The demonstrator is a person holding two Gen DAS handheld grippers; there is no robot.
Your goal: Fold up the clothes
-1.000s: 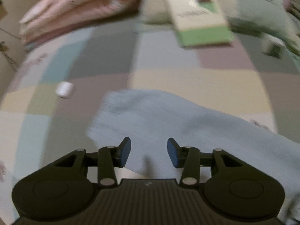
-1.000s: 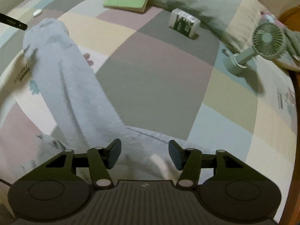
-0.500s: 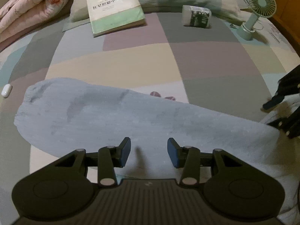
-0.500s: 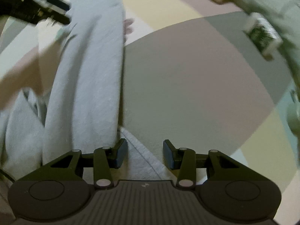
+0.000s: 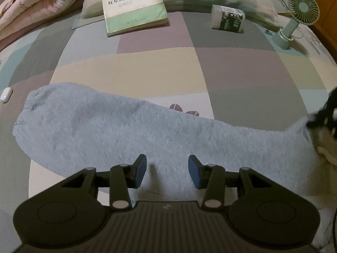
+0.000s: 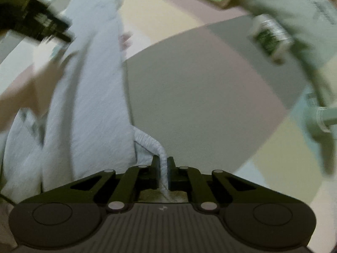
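A patchwork bedspread (image 5: 189, 67) is covered across the middle by the grey sweatpants (image 5: 130, 130), one leg laid out flat. The left gripper (image 5: 167, 169) is held wide open, empty, over that leg. A ribbed hem is pinched tight by the right gripper (image 6: 162, 174).

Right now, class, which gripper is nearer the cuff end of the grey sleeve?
Left. The left gripper hangs open over the sleeve midway, the cuff off to its left. The right gripper is shut on the garment's hem, at the sleeve's far end.
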